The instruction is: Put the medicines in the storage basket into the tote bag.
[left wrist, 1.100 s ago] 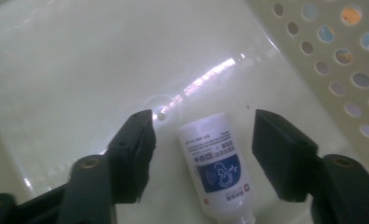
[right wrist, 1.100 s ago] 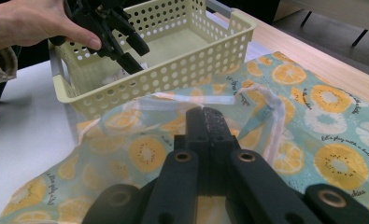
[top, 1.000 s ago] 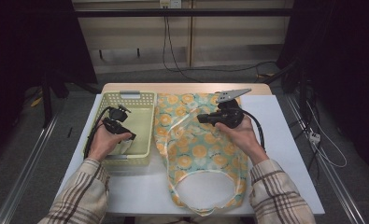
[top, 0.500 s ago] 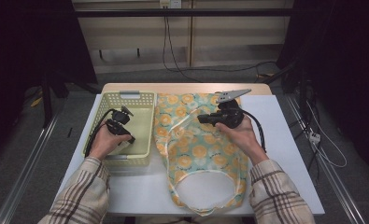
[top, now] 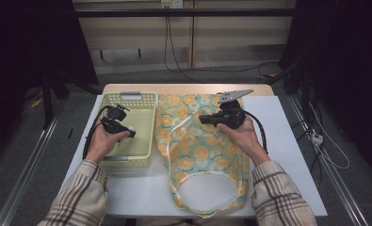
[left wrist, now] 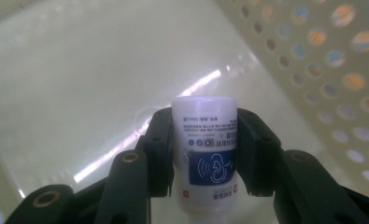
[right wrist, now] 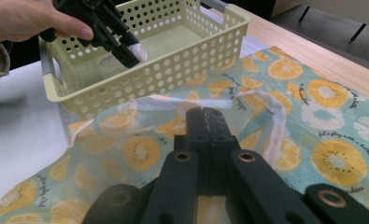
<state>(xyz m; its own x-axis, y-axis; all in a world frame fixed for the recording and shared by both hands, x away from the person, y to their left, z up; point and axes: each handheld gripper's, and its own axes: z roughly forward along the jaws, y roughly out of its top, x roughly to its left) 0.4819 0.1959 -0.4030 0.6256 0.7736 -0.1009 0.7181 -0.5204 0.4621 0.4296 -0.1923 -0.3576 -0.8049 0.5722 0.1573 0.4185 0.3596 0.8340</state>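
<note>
A white bottle (left wrist: 204, 149) with a blue label is clamped upright between the jaws of my left gripper (left wrist: 204, 126). It hangs low inside the pale yellow perforated basket (top: 150, 122). The high view shows that left gripper (top: 131, 133) over the basket's middle, with the bottle (top: 129, 128) at its tip. My right gripper (right wrist: 204, 116) is shut, with its tips on the white-strapped rim of the fruit-print bag (right wrist: 322, 107). The rim is lifted a little off the table. In the high view the right gripper (top: 202, 118) sits over the bag (top: 207, 155), just right of the basket.
The bag lies flat down the middle of the white table (top: 287, 155), and its lower handle loops near the front edge. The basket (right wrist: 173, 70) touches the bag's left side. Bare tabletop lies right of the bag. A wooden strip (top: 183, 88) runs along the far edge.
My left gripper has come slightly toward the person and lower in the basket, with the bottle still in it. The right gripper has hardly moved.
</note>
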